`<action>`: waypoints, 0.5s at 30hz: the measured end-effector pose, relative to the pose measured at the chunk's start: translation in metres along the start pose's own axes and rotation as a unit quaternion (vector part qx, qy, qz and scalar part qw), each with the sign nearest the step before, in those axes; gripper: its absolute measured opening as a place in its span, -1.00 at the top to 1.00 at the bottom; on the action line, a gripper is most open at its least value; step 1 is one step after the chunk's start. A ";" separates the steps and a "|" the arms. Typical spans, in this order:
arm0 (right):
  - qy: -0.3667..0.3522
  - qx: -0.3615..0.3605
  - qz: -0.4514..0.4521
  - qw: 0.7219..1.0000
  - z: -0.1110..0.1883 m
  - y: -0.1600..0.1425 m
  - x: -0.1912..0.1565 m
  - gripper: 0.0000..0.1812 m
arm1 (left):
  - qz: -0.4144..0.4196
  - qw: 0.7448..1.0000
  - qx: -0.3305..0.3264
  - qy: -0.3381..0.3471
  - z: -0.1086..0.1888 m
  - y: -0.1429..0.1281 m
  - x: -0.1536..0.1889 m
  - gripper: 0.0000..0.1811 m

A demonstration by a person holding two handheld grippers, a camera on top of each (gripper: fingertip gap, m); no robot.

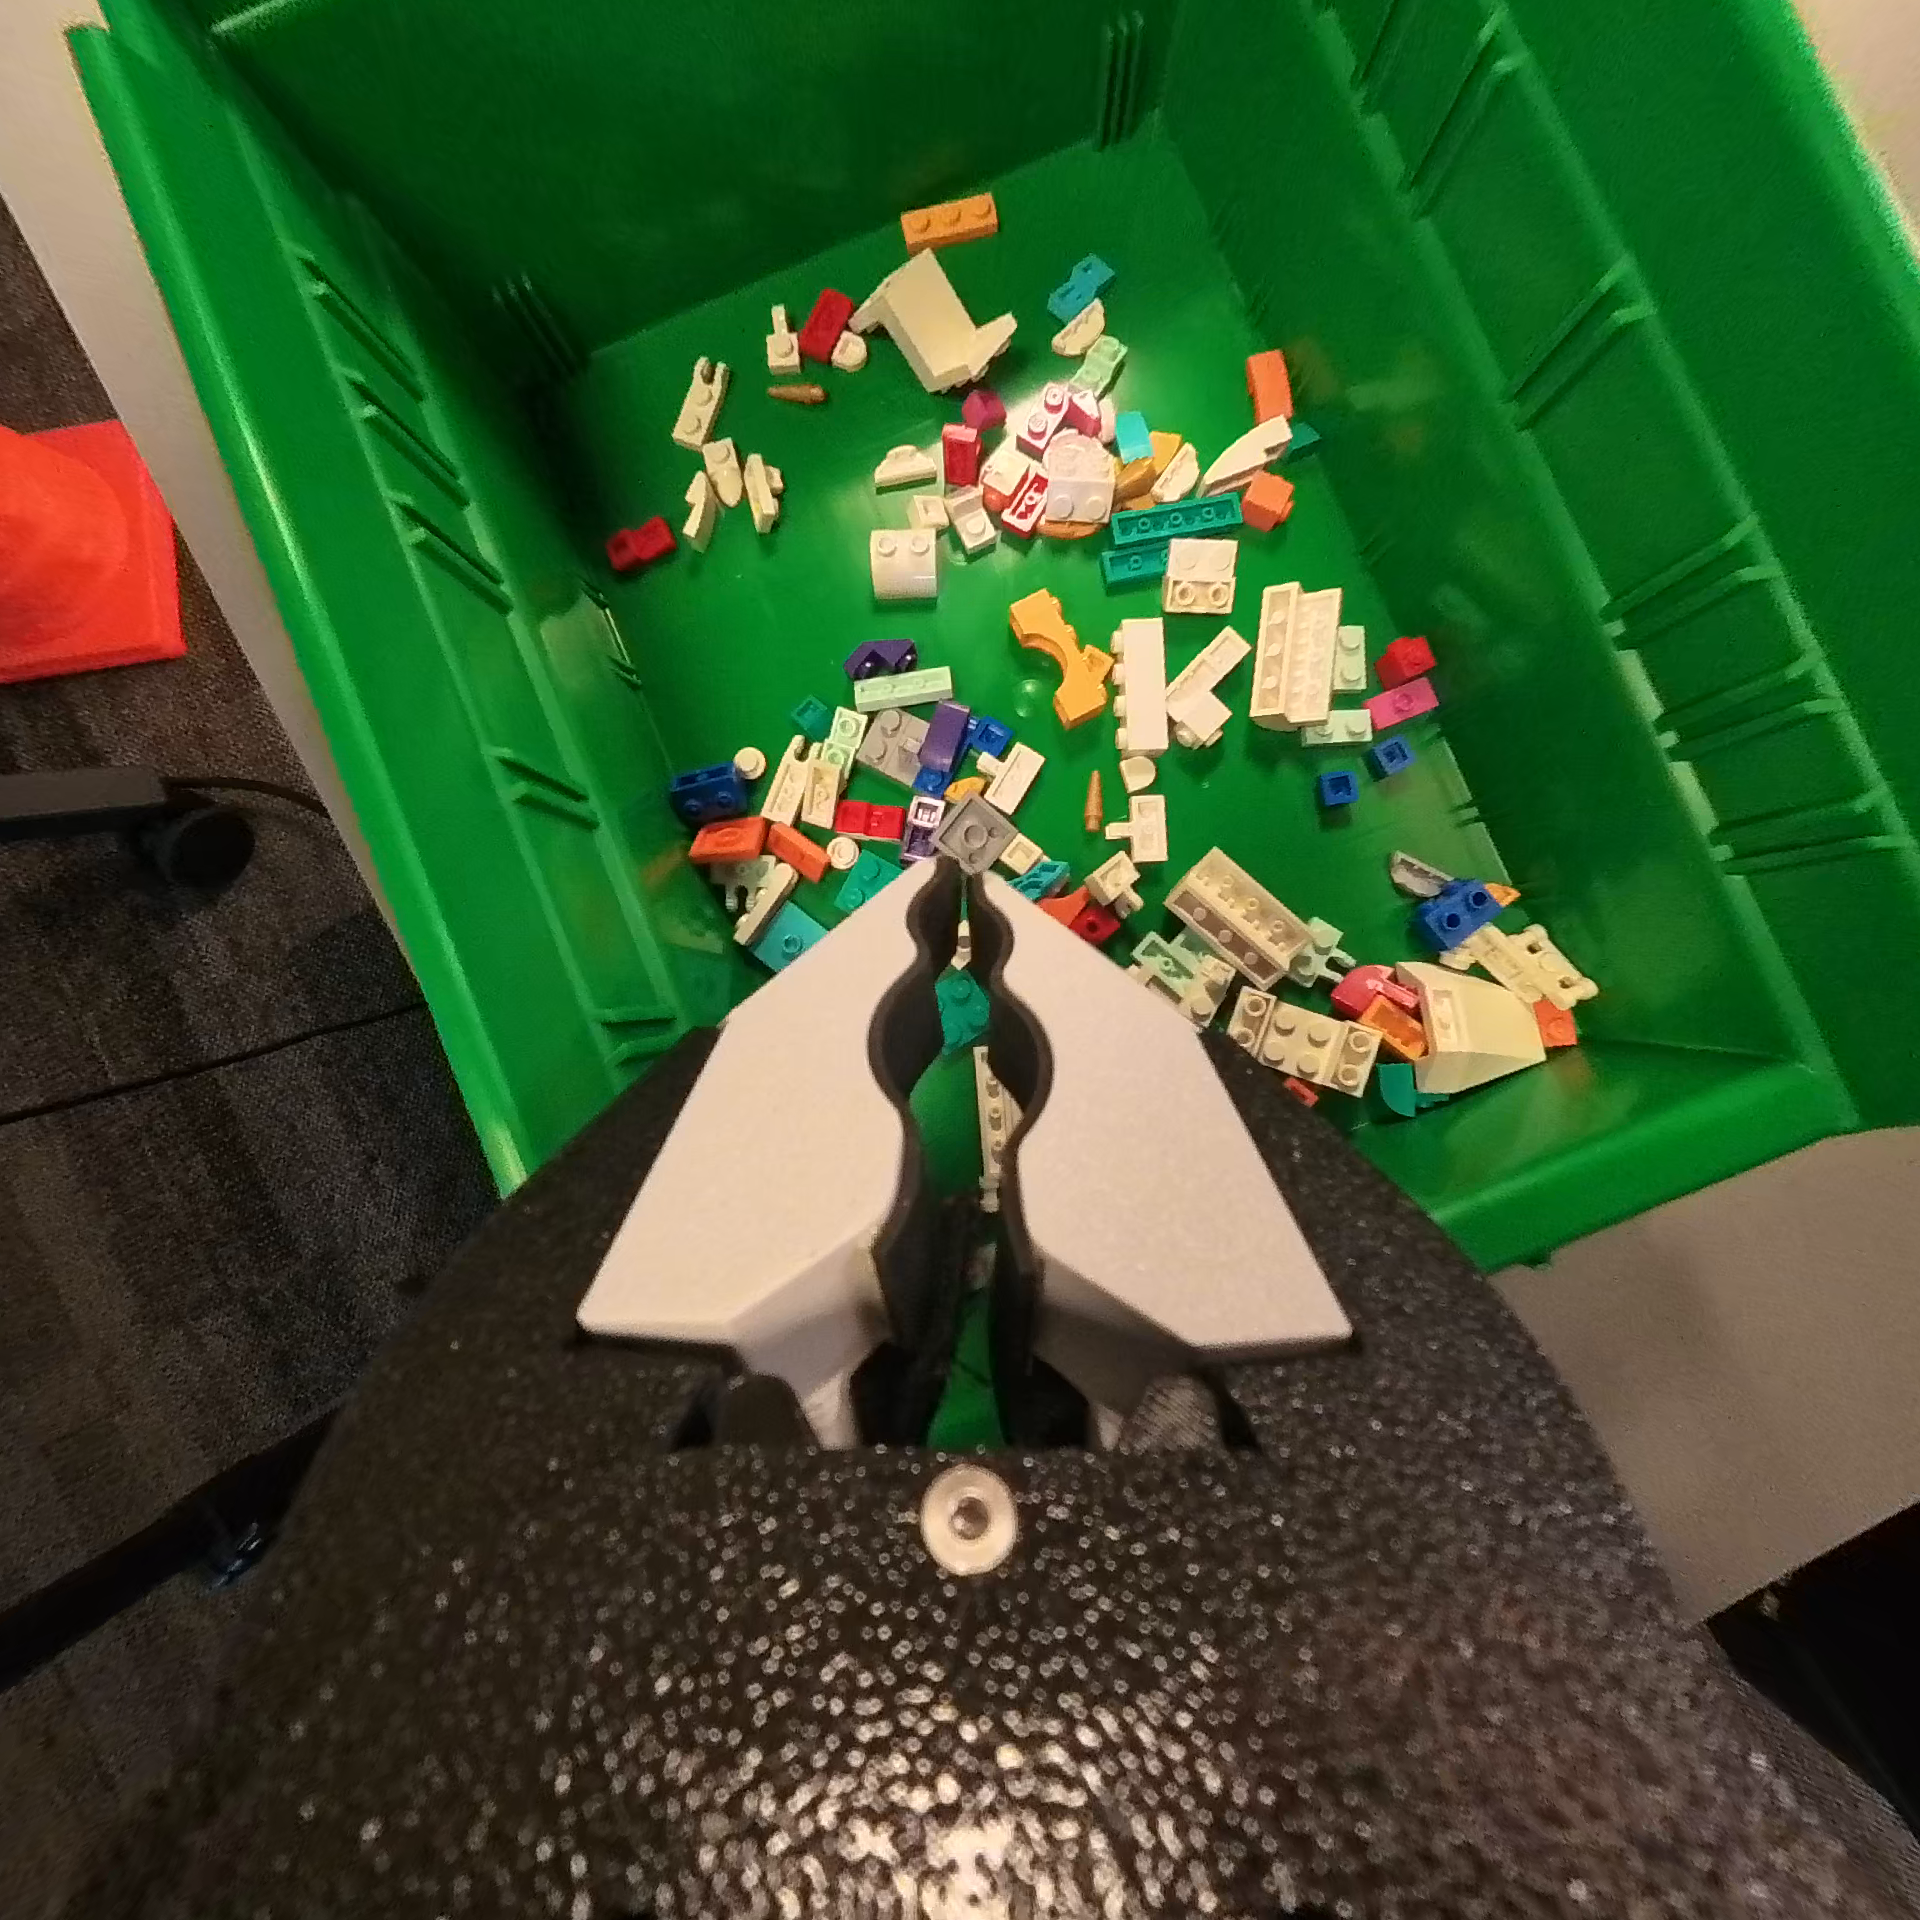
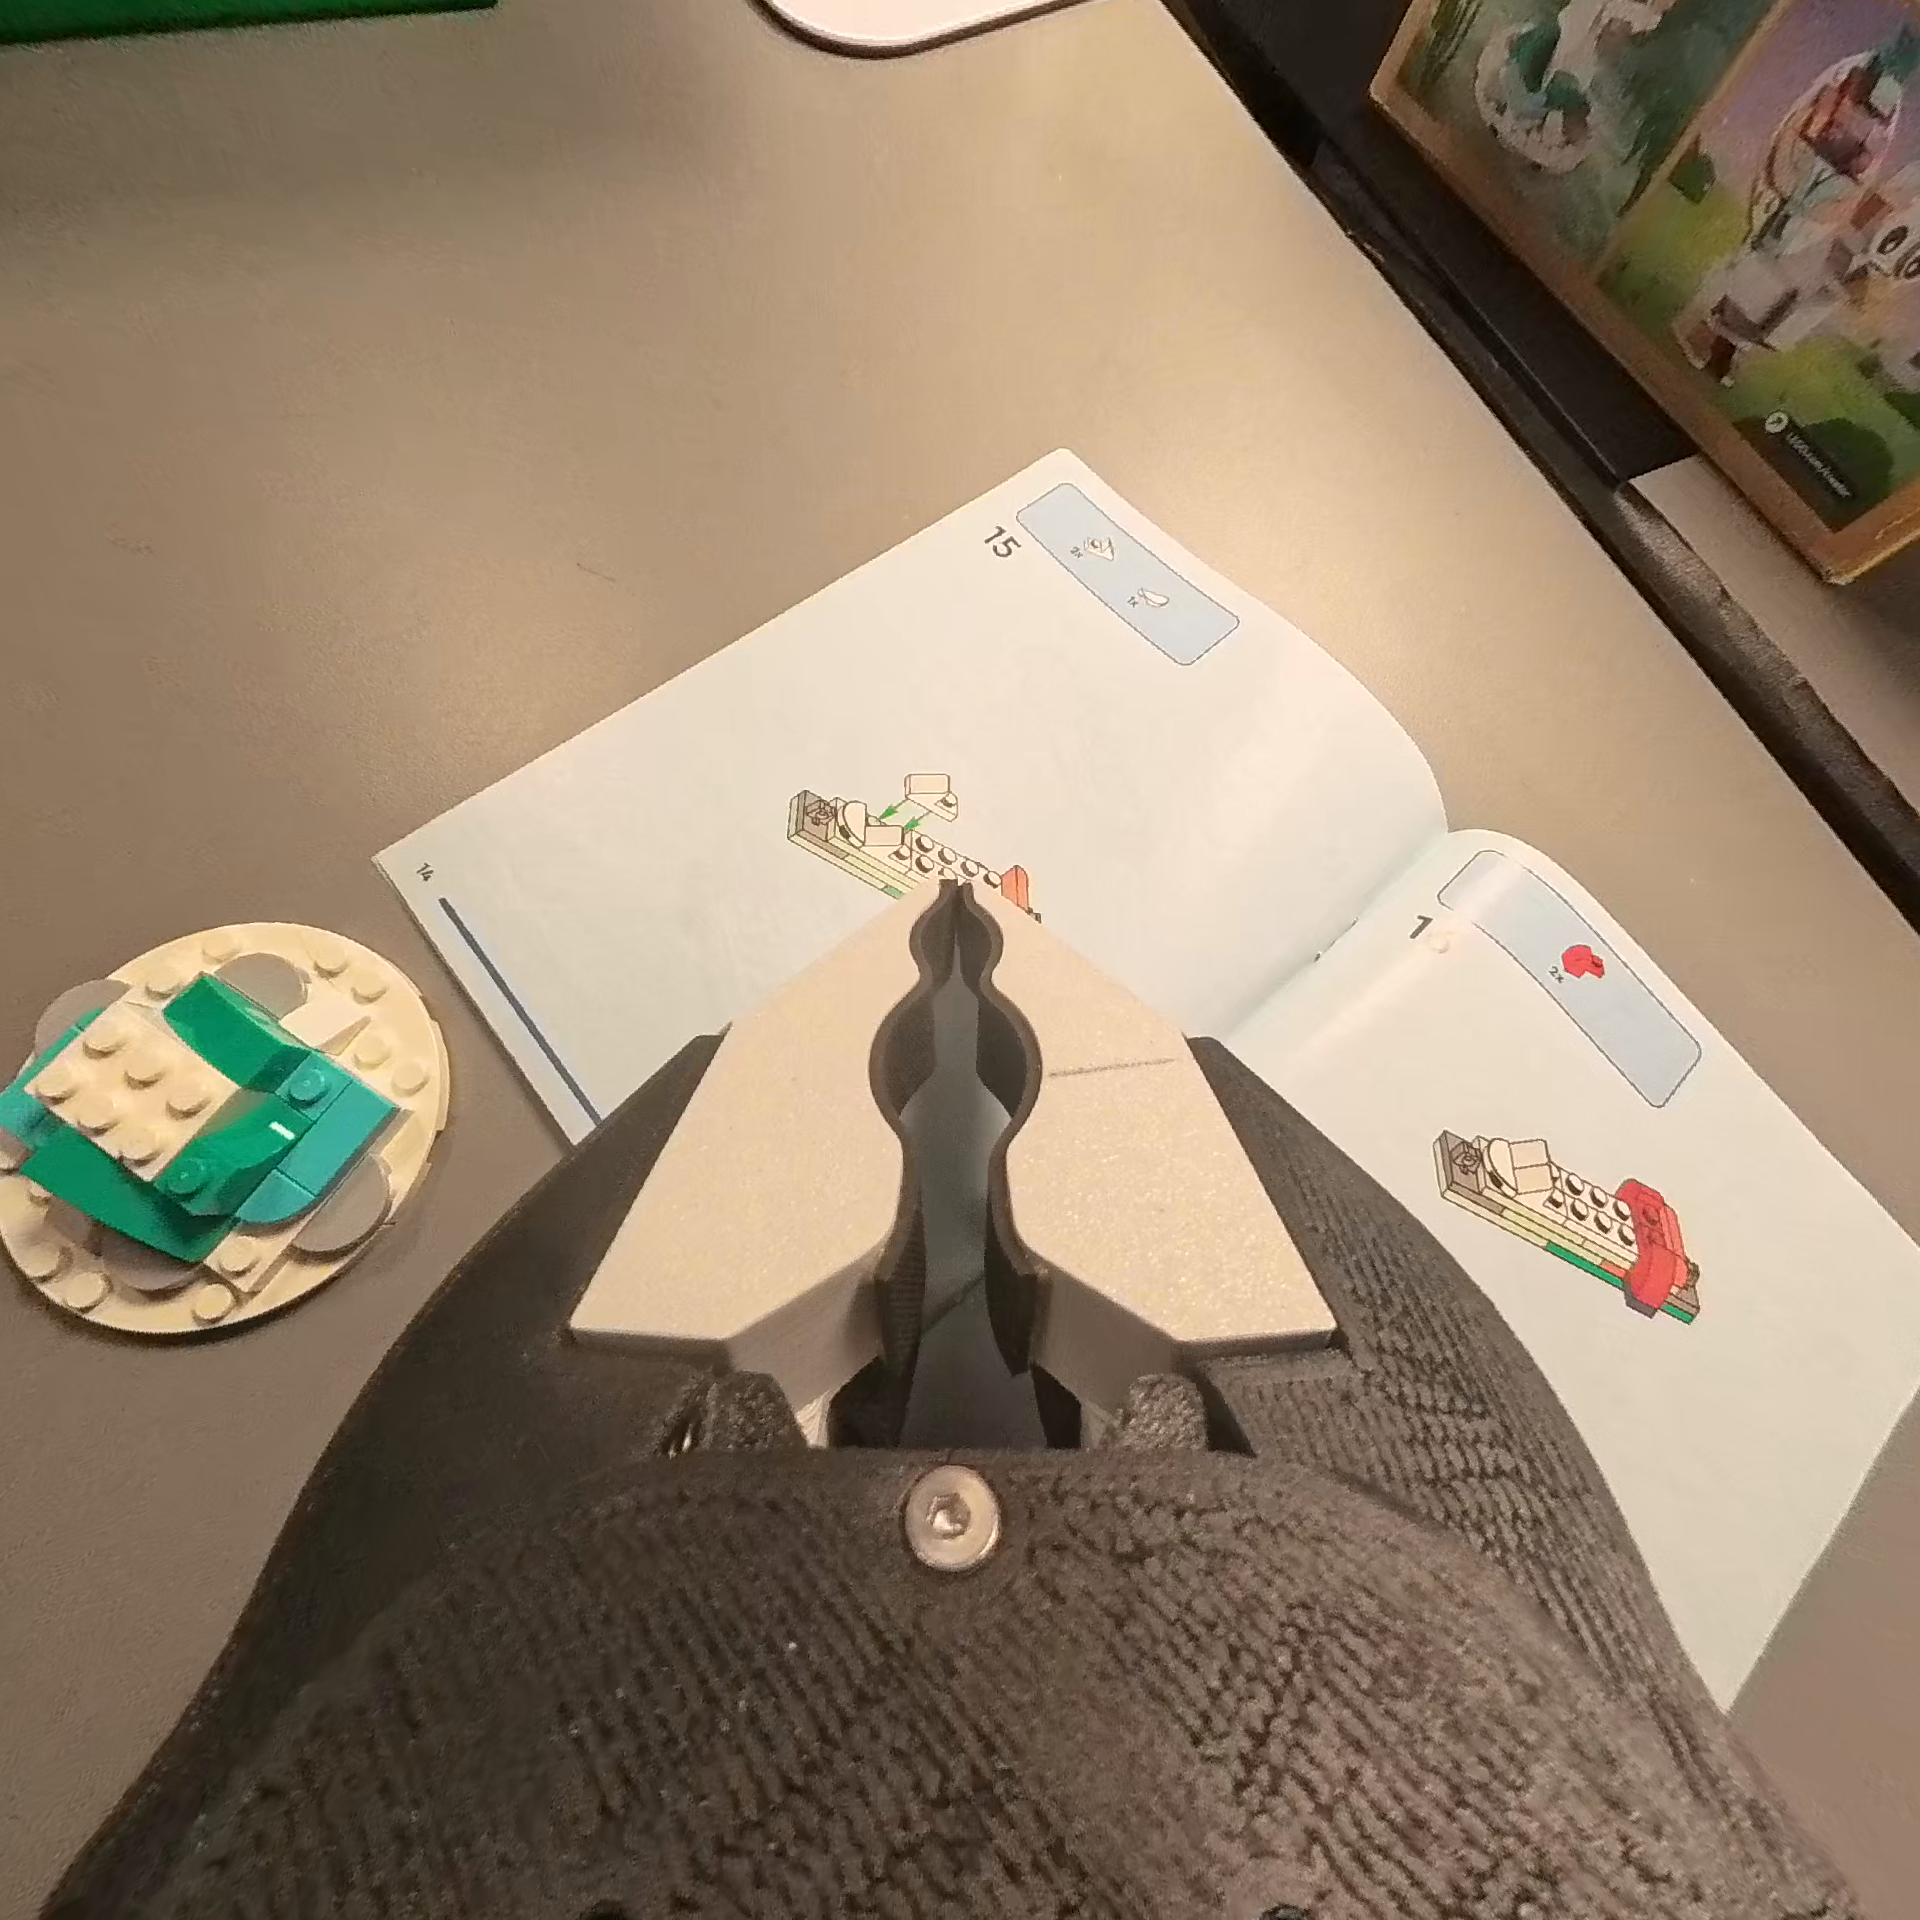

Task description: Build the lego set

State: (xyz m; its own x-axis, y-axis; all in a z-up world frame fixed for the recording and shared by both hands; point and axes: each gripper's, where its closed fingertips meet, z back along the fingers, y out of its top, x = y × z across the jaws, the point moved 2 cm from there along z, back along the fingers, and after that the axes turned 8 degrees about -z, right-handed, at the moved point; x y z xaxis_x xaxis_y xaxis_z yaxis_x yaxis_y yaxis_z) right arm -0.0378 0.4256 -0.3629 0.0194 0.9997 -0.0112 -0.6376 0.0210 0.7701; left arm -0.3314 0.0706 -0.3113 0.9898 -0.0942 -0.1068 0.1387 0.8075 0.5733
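Left wrist view: my left gripper (image 1: 961,868) hung over the green bin (image 1: 436,582), jaws pinching a small grey plate (image 1: 971,831) by one corner. Risk: so thin a hold might let it twist and fall among the loose bricks (image 1: 1049,468). Right gripper (image 2: 958,902), jaws pressed together and empty, hovered over the instruction booklet (image 2: 1039,727); the round base build (image 2: 208,1132) sat left on the worktop (image 2: 623,364).

Red-orange cone (image 1: 73,540) on dark carpet (image 1: 208,987), white object's rounded corner (image 2: 883,21) on grey table (image 2: 520,364)

A grey table (image 2: 623,364) carried an open booklet (image 2: 1195,810), a round white plate (image 2: 416,1081) with green bricks (image 2: 208,1122), and a green bin (image 1: 1662,520).
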 end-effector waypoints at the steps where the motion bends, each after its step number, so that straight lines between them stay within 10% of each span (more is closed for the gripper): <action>1: 0.000 0.000 0.000 1.000 0.000 0.000 0.000 1.00 | -0.001 1.000 0.000 -0.001 0.000 0.000 0.000 1.00; 15: -0.002 0.001 0.003 1.000 0.000 0.000 0.000 1.00 | 0.018 0.999 0.042 0.003 -0.037 0.045 0.001 0.99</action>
State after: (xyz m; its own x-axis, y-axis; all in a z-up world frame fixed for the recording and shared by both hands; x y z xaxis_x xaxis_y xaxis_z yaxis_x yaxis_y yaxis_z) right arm -0.0378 0.4256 -0.3628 0.0192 0.9998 -0.0033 -0.6369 0.0148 0.7708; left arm -0.3254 0.1285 -0.3154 0.9941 -0.0627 -0.0888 0.1053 0.7583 0.6434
